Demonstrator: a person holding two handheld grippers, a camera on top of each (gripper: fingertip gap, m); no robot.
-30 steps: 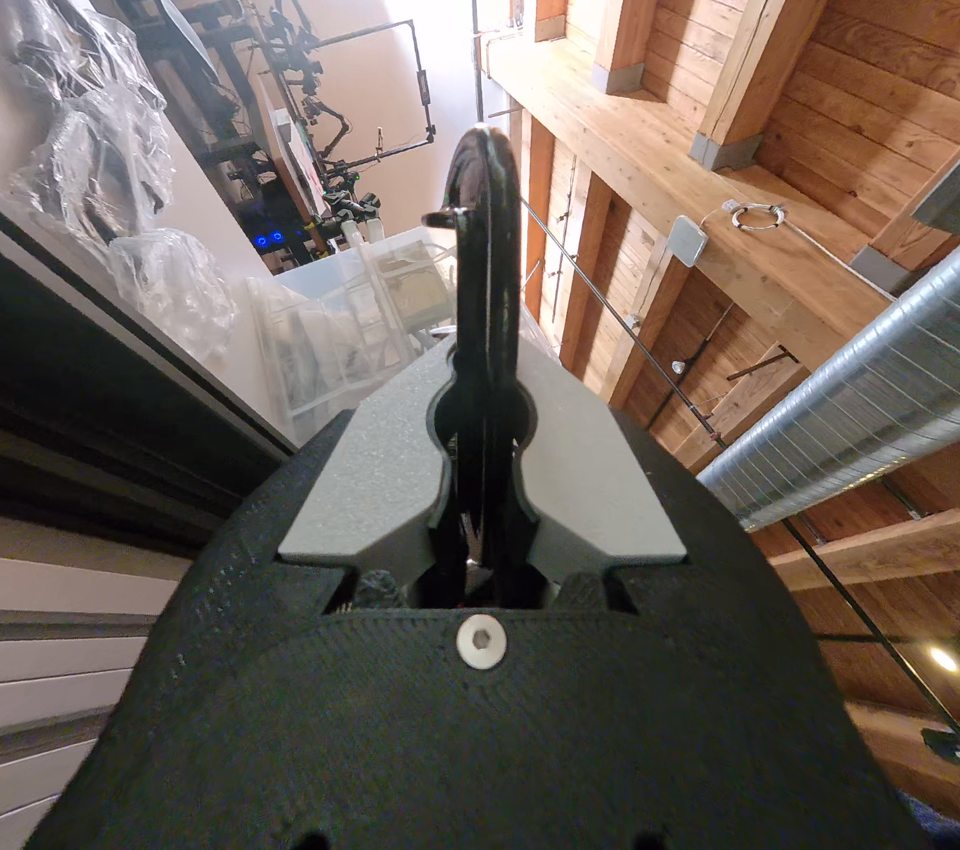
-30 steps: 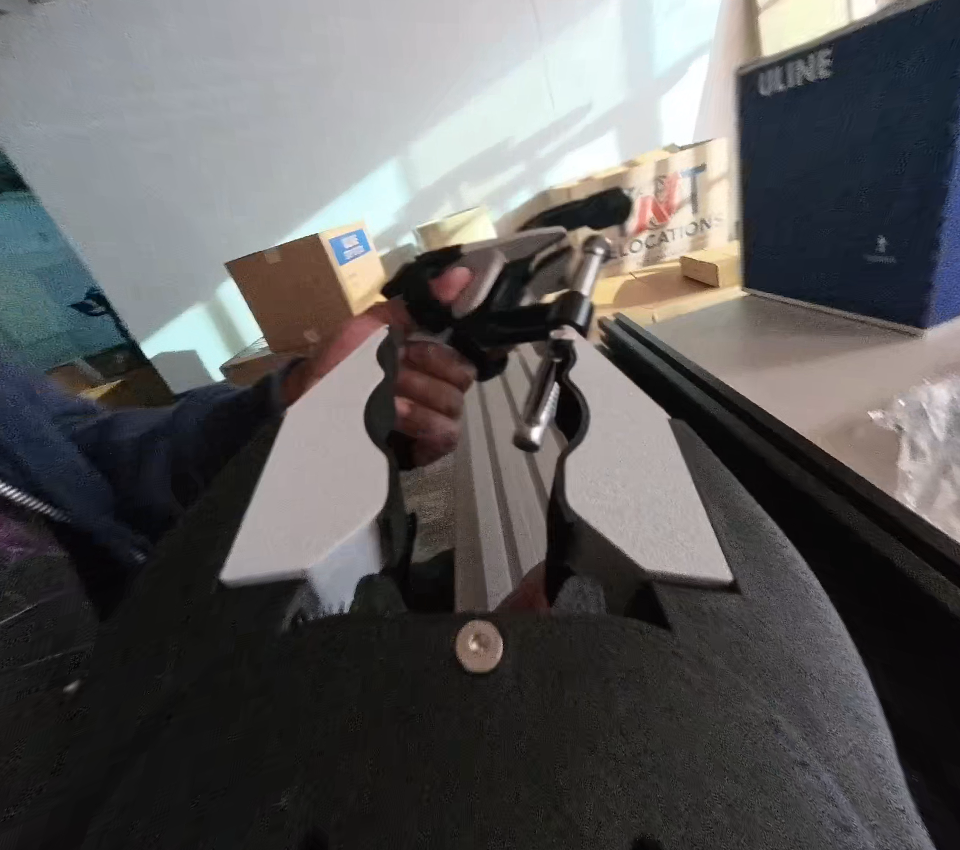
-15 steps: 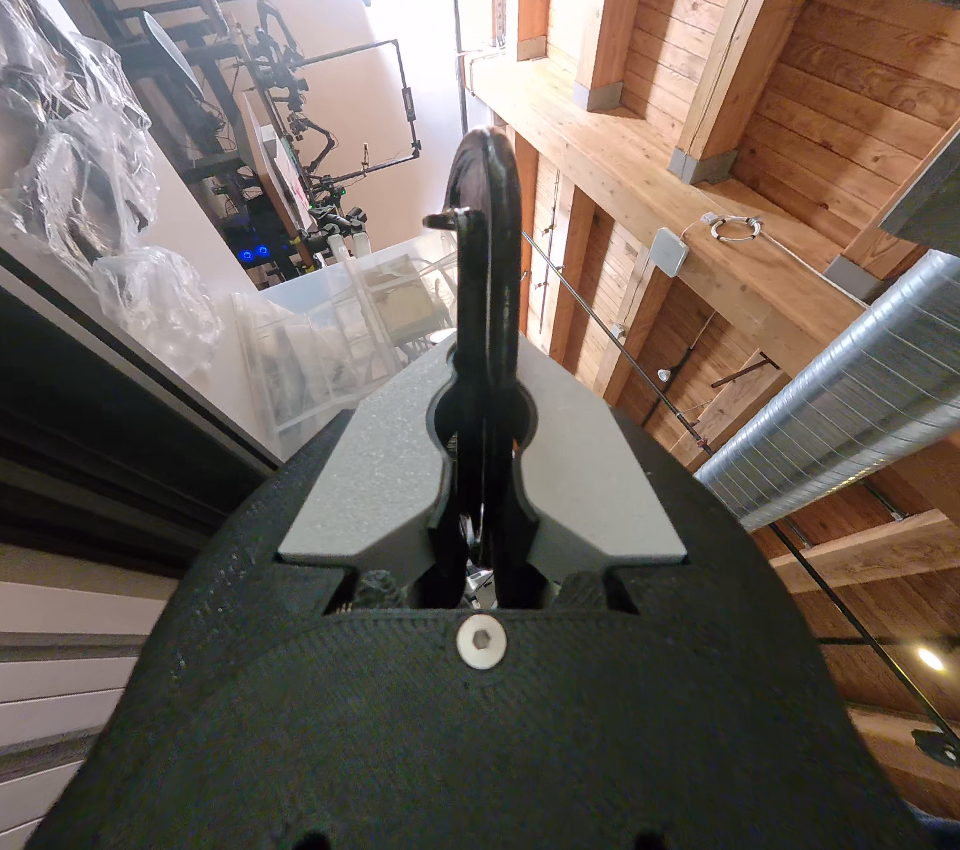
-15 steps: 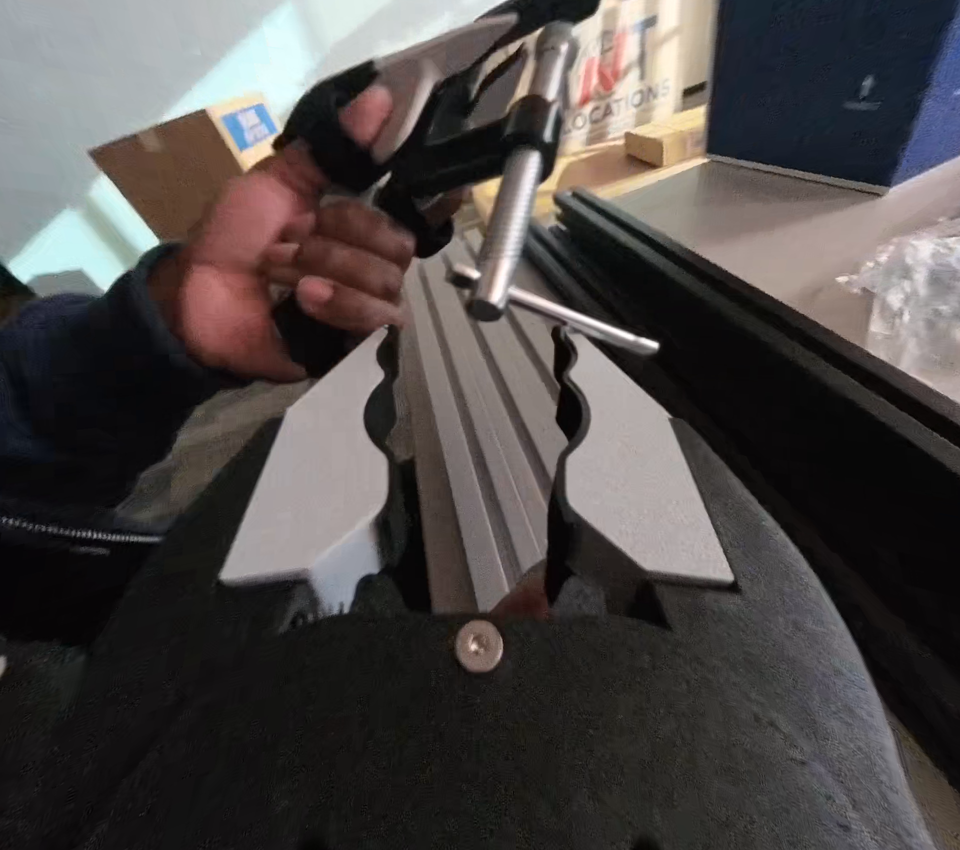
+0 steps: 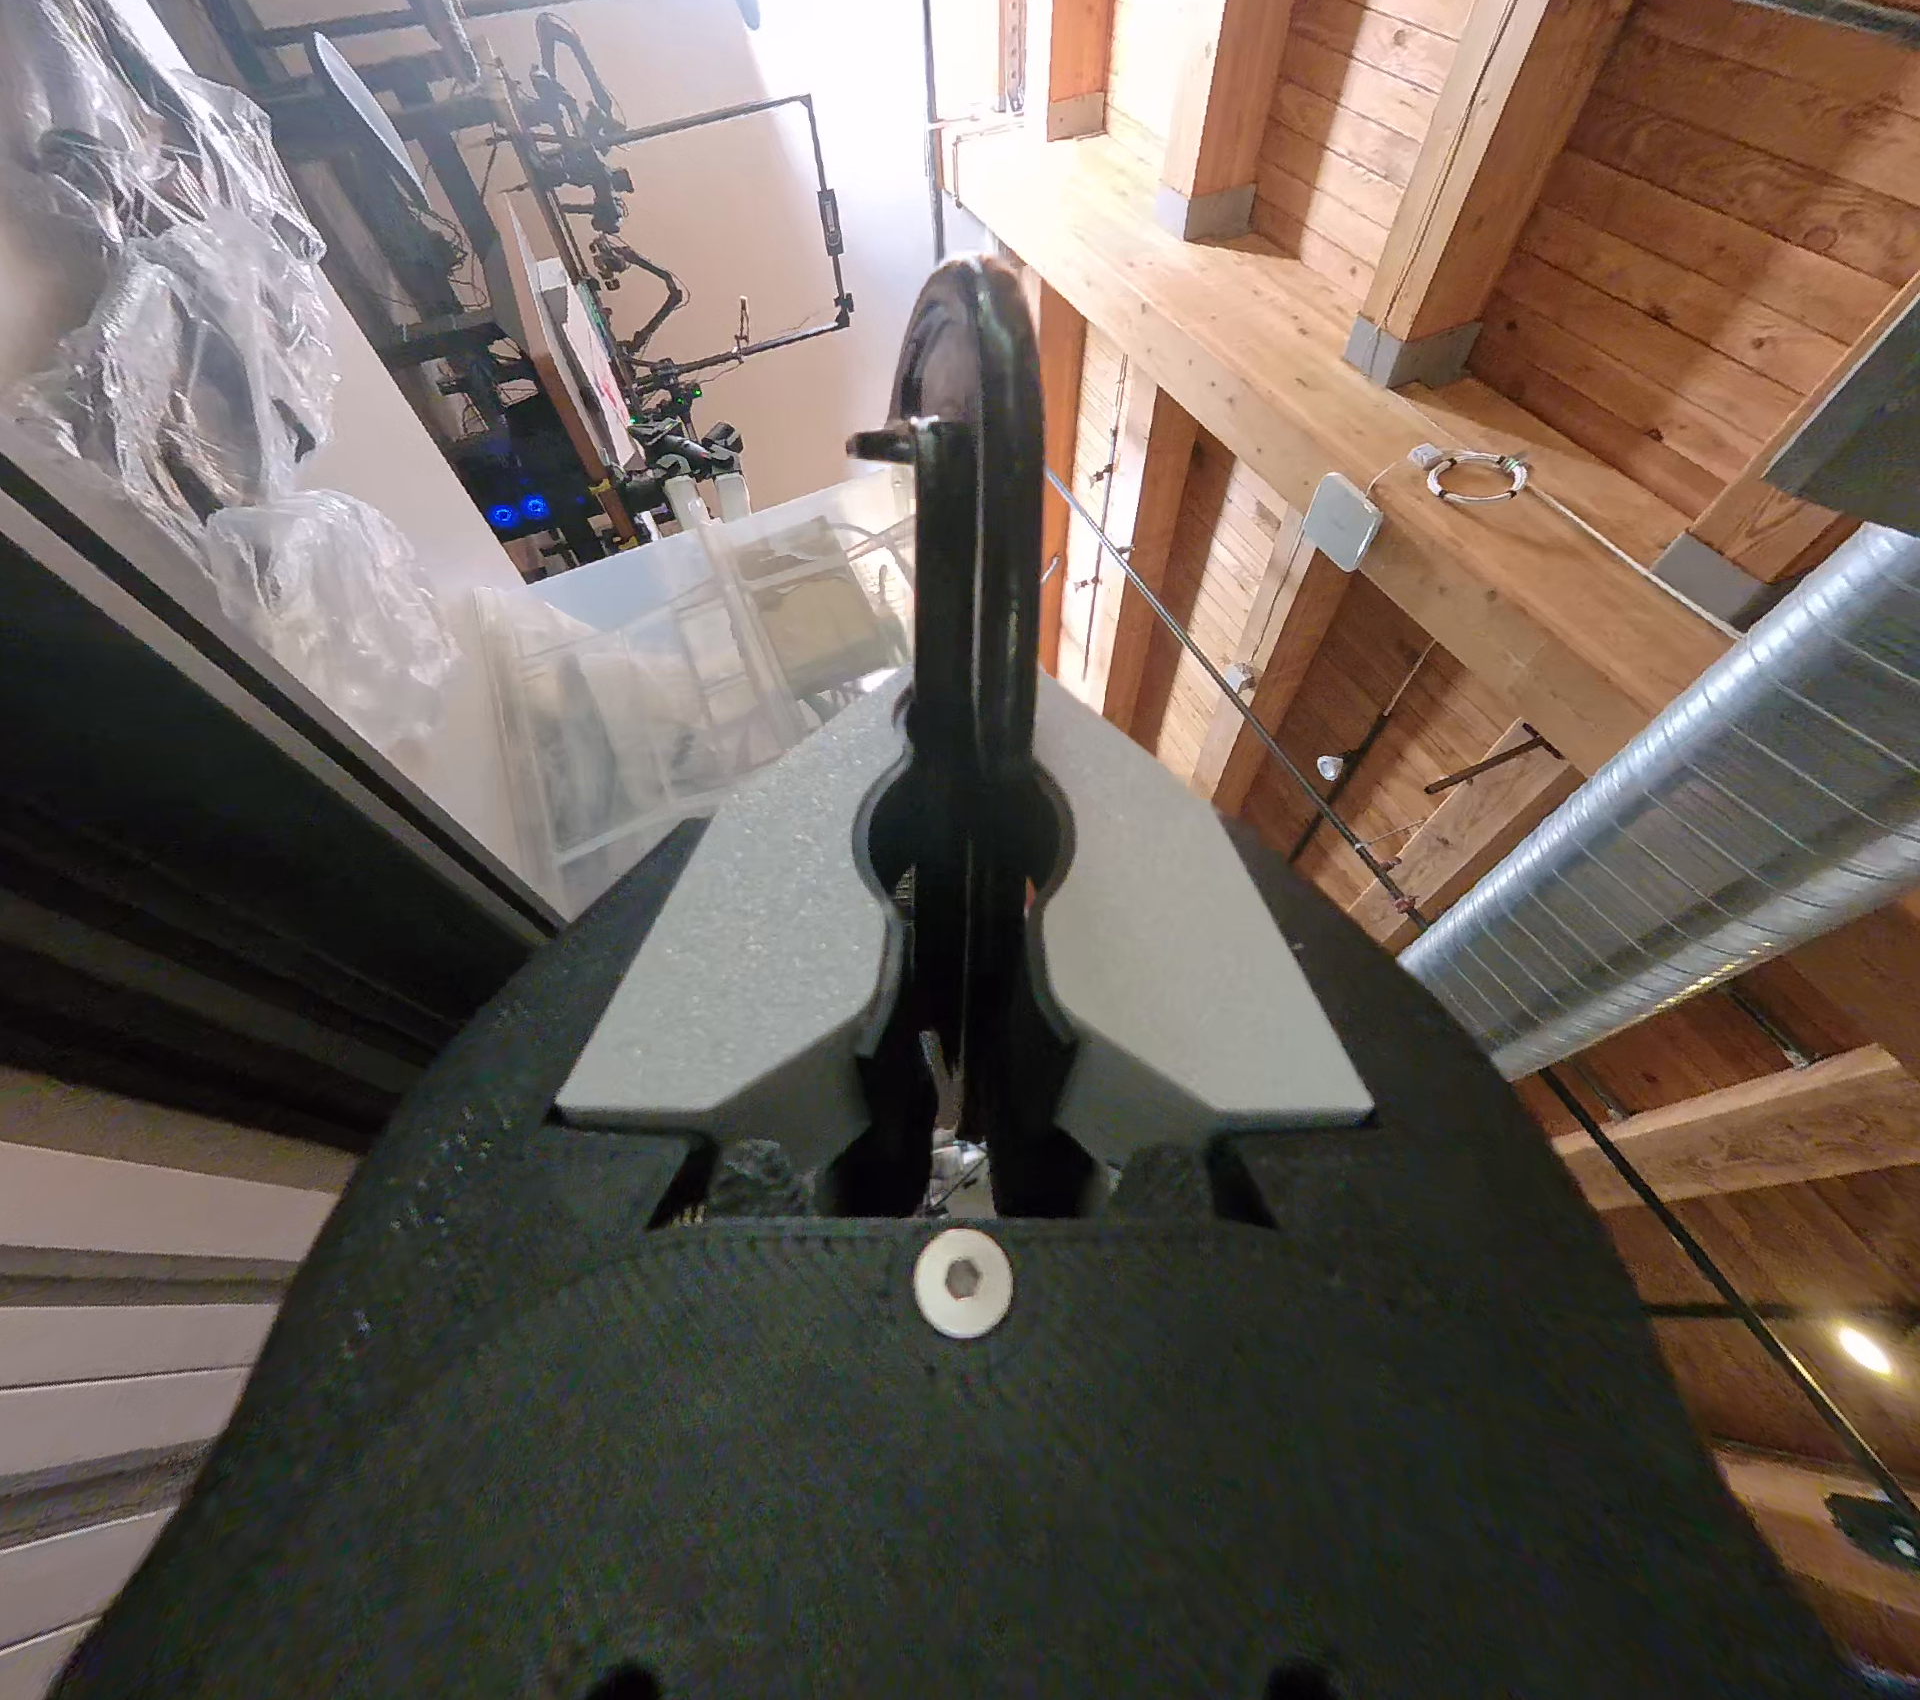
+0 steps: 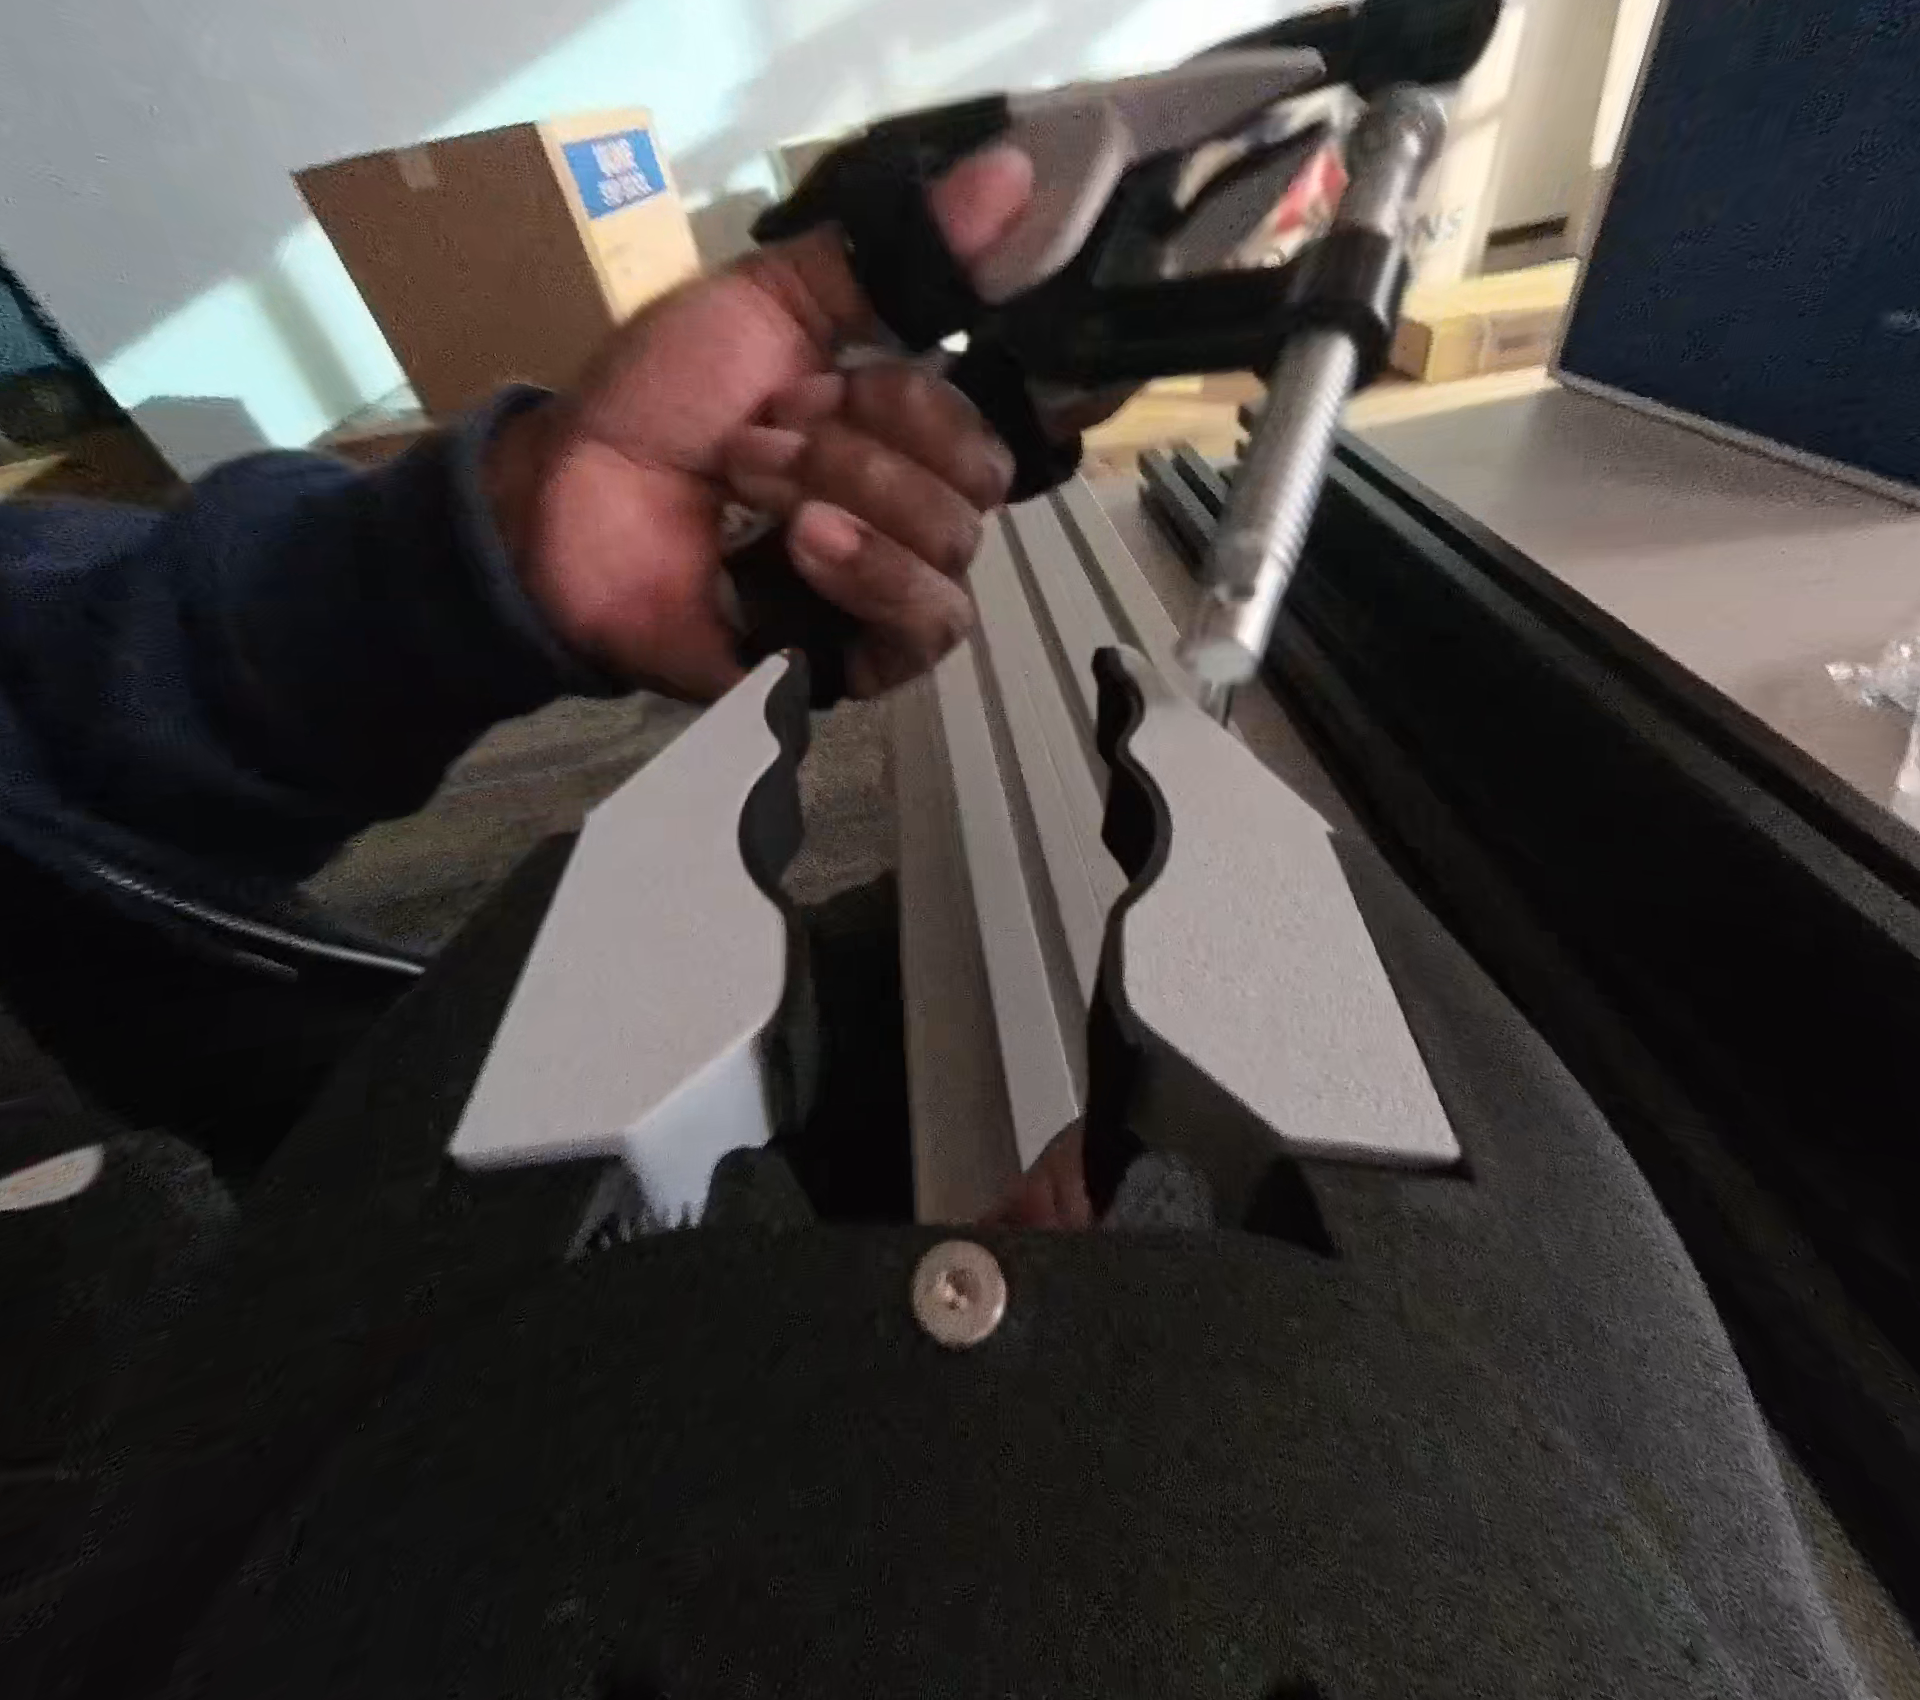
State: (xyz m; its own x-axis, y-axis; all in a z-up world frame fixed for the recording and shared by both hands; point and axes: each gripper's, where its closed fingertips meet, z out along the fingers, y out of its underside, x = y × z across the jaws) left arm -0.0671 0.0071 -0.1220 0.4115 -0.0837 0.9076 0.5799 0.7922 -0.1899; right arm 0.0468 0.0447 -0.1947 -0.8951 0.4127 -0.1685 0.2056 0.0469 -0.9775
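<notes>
**Clamp gripped on the left, rail straddled on the right**

My left gripper [image 5: 971, 715] is clenched on a black C-clamp [image 5: 982, 424], pinching its curved frame edge-on. From the right wrist view, that clamp hangs just above the far end of a silver slotted rail [image 6: 997, 871], with its threaded screw angled down beside the rail. A hand [image 6: 727, 507] holds the left tool there. My right gripper [image 6: 951, 674] is released, with its fingers spread either side of the rail. I cannot tell whether they touch it. Black rails [image 6: 1455, 611] lie beside the silver rail on the grey tabletop [image 6: 1610, 528].
</notes>
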